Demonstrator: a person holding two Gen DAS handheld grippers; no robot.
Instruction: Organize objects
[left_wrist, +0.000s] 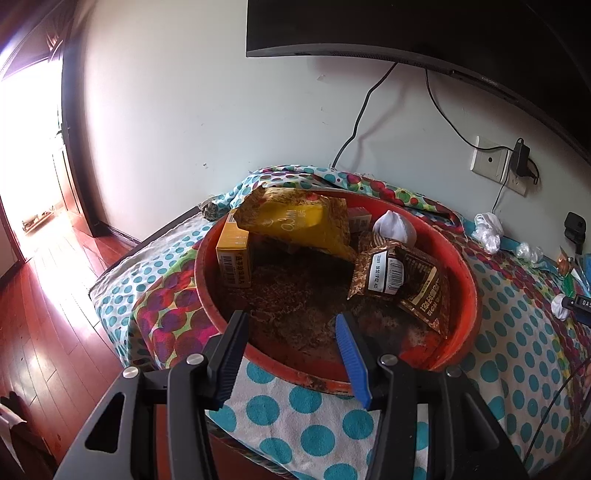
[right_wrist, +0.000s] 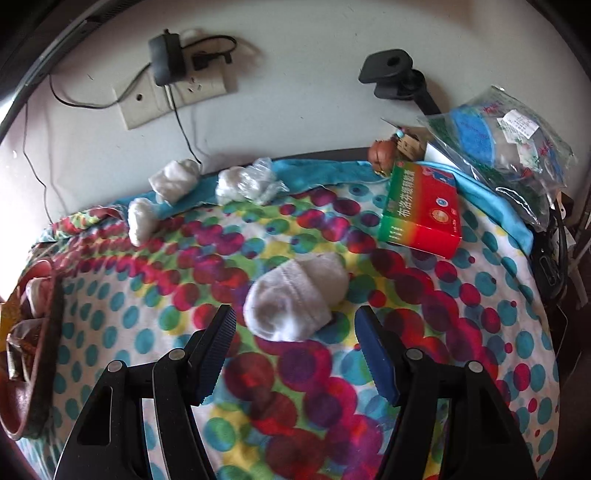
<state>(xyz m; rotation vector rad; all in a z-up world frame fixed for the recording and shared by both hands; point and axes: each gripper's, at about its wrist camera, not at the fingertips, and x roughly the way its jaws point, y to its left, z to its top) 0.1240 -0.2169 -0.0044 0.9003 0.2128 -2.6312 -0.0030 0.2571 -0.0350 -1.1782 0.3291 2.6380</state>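
Spotted cloth (right_wrist: 110, 314) covers the worktop; right claw (right_wrist: 295, 325) tilts down, open, near a rolled sock (right_wrist: 295, 299); left claw (left_wrist: 291, 332) open above the red basin (left_wrist: 469, 295).

One red basin (left_wrist: 469, 280); two boxes, two pouches inside. Four rolled socks (right_wrist: 295, 299) on cloth; one red-green box (right_wrist: 421, 206).

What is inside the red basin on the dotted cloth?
The red basin holds a yellow bag, a yellow box, a brown packet and a white rolled sock. A small box behind the yellow bag is mostly hidden.
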